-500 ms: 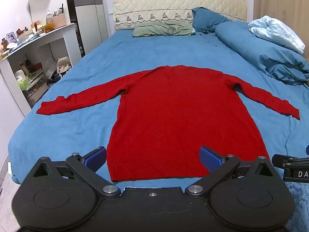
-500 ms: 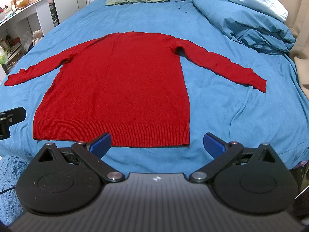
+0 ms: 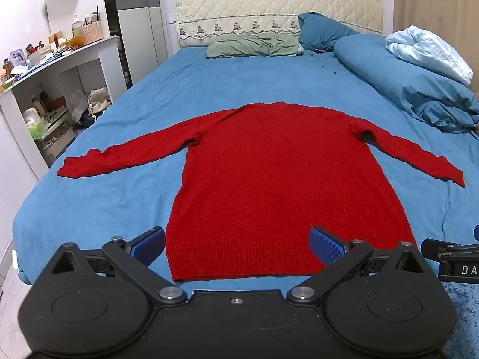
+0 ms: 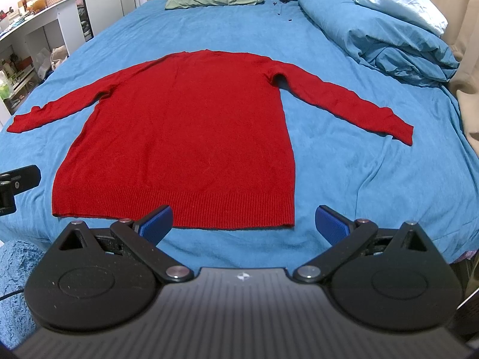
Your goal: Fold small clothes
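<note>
Both grippers are hovering spread and empty below the red sweater (image 3: 281, 179), which is lying flat mid-frame on the blue bed (image 3: 98, 206), its length running toward the top. The left gripper (image 3: 238, 243) is facing the hem's lower-left corner, the right gripper (image 4: 244, 220) its lower-right.

The left gripper's (image 3: 236, 243) right-hand finger (image 3: 326, 246) covers part of the red sweater's (image 3: 269, 179) ribbed hem. Beyond the jaws to the far left, the clutter on the white shelf unit (image 3: 60, 68) is too small to identify. At the frame's right edge, the right gripper (image 3: 452, 254) is cut off, its lettering incomplete.
</note>
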`<state>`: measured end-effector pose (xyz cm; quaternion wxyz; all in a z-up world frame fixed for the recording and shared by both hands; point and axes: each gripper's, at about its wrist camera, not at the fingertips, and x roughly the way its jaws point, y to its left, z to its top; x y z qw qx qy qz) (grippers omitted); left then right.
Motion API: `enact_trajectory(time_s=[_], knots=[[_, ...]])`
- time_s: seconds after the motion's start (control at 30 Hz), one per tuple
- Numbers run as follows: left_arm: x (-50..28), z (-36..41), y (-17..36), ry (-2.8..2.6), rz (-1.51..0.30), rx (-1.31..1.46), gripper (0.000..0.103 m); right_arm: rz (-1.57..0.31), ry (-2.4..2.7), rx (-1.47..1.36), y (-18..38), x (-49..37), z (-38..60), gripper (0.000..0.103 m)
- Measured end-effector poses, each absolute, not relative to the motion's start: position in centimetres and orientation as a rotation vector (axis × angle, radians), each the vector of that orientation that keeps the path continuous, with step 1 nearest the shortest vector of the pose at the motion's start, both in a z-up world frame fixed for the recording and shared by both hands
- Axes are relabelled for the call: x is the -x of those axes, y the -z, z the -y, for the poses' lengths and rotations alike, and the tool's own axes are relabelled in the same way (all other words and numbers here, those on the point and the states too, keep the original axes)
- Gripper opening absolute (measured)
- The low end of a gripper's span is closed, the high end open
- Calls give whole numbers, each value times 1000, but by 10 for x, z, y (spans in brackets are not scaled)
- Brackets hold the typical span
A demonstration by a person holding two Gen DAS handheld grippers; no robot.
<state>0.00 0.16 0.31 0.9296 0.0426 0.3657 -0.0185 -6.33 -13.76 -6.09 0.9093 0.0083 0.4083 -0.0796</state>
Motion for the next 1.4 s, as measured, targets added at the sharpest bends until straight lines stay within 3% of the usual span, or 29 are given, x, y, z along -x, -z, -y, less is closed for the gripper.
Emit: enact_trajectory(time_s=[1.1, 1.4], knots=[[0, 4, -15, 28, -741, -92, 103, -828, 162, -24, 53, 65, 136, 103], [-64, 35, -73, 129, -590, -89, 103, -695, 222, -79, 9, 46, 182, 103]])
